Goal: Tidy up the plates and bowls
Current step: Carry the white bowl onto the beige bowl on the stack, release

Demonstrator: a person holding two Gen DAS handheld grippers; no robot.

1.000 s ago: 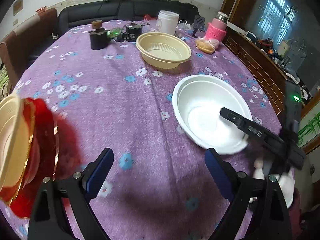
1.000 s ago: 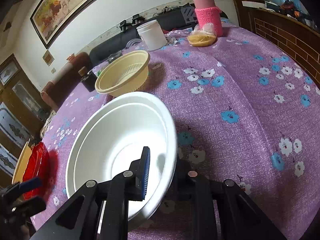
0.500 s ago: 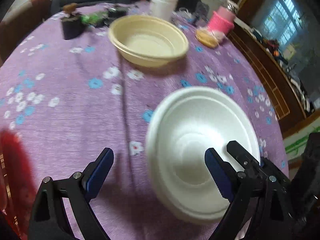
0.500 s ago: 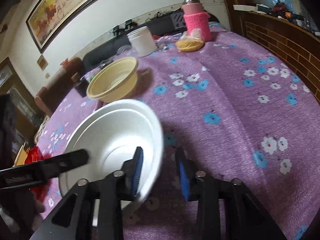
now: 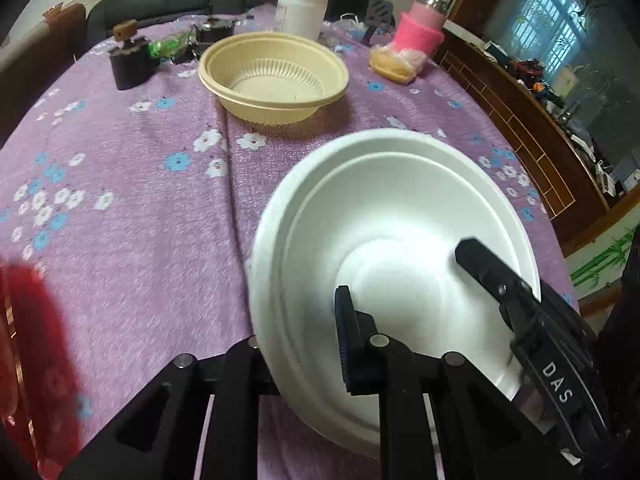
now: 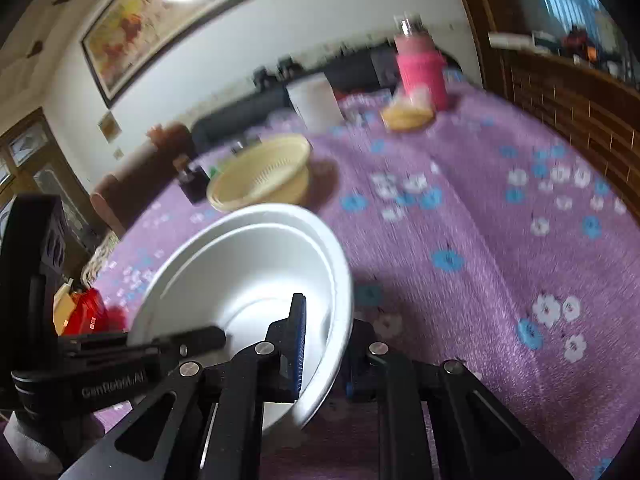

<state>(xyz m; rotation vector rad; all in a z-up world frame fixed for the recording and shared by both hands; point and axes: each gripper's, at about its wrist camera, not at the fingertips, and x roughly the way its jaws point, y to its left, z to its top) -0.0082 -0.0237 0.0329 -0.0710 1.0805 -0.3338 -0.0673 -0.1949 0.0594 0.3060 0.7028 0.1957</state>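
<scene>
The left gripper (image 5: 308, 344), wide open beside the white bowl (image 5: 392, 248) a second ago, now pinches its near rim; the right gripper (image 6: 324, 344) has re-clamped the opposite rim, bowl tilted up.

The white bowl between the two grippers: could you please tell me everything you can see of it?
The white bowl looks like matte foam, round and deep, with a stepped double rim, possibly two nested. It is empty and tilted above the purple tablecloth. The left gripper and the right gripper each pinch its rim, one finger inside.
</scene>
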